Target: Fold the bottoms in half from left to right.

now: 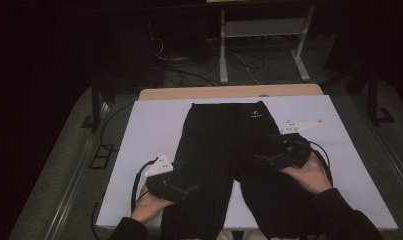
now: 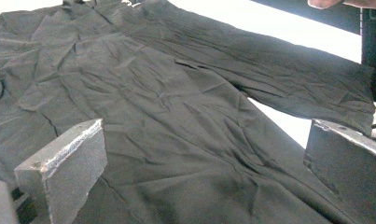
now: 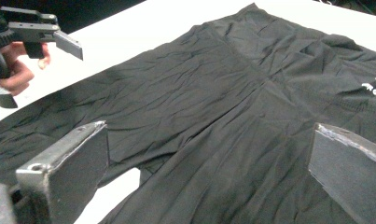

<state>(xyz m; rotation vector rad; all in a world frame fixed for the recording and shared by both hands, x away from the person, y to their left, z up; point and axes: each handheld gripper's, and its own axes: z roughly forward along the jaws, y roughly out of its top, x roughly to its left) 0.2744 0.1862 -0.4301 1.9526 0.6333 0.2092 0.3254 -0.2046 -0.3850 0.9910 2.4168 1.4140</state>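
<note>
Both forearms enter at the near table edge, each hand carrying a hand-held gripper. Left hand-held gripper (image 1: 181,189) hovers with jaws wide apart over the left leg of the black, wrinkled fabric trousers (image 1: 228,165), gripping nothing. Right hand-held gripper (image 1: 271,156) hangs over the right leg, jaws likewise spread. These trousers lie flat on the white table (image 1: 149,125), waistband at the far end.

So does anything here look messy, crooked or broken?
Nothing broken. The black trousers lie flat on the white table but are creased, and their leg ends hang over the near edge. Both the left gripper and right gripper hover open above them.
</note>
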